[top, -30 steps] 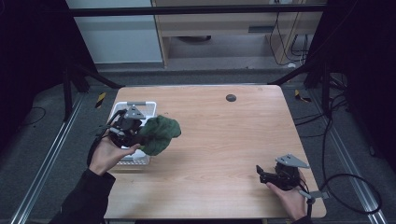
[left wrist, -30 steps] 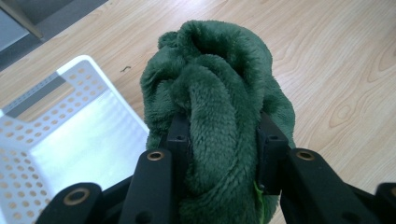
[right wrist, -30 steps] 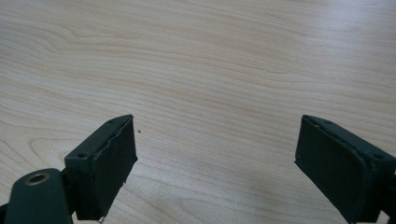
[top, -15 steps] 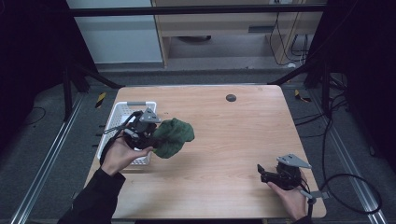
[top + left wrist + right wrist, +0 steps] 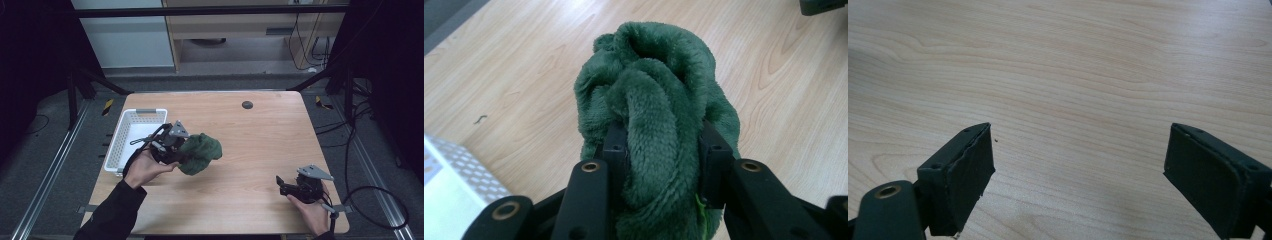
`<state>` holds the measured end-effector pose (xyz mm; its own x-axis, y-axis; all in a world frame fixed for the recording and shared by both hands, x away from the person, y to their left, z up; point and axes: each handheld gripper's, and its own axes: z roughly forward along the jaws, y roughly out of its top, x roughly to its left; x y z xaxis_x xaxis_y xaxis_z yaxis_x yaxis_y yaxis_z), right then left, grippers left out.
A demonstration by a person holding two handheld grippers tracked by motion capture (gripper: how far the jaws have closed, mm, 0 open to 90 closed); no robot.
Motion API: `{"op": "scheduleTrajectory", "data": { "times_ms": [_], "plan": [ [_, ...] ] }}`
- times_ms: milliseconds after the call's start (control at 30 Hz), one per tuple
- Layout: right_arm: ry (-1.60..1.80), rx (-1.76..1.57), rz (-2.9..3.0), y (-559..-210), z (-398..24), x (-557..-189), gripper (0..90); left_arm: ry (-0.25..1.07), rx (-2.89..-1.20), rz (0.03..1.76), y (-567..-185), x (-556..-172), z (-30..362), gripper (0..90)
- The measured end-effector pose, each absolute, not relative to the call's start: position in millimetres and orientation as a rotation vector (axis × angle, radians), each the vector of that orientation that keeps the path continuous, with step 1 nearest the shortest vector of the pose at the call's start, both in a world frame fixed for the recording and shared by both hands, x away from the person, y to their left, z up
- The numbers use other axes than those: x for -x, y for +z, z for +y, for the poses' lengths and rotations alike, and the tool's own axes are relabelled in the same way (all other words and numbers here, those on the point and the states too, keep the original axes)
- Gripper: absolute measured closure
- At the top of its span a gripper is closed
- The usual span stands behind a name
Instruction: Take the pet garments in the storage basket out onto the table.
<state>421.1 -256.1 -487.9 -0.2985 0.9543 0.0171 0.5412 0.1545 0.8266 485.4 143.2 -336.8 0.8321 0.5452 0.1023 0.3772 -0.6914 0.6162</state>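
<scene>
Left gripper (image 5: 187, 152) is clamped on a bunched green fleece cloth (image 5: 201, 152), carried over the wooden table (image 5: 260, 135) at about 9 o'clock from the table's centre, just right of the white perforated basket (image 5: 131, 137). In the left gripper view the cloth (image 5: 659, 115) bulges up between the two black jaws, a thick fold pinched tight, the rest spilling forward and down over bare wood. A corner of the basket (image 5: 454, 185) sits at 8 o'clock in that view. The person's left hand (image 5: 145, 169) wraps the gripper body from below, dark sleeve trailing to the near edge. Right gripper (image 5: 281, 185) rests near the table's 5 o'clock corner, well apart from the cloth, held by the right hand (image 5: 311, 207). In the right gripper view its jaws stand wide apart, plain wood grain between them. A small dark round disc (image 5: 247, 104) lies on the table toward 12 o'clock.
</scene>
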Motion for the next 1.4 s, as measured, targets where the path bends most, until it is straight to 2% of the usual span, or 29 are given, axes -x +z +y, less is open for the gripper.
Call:
{"op": "scheduleTrajectory", "data": {
  "times_ms": [833,1400],
  "plan": [
    [1.028,-1.434,1.879,-487,-259,-422,11.9,0.246,-2.507,0.522,-379,-495,101,65.0],
    [1.02,-1.424,1.883,-488,-258,-423,11.9,0.205,-2.566,0.464,-409,-496,81,64.9]
  ]
}}
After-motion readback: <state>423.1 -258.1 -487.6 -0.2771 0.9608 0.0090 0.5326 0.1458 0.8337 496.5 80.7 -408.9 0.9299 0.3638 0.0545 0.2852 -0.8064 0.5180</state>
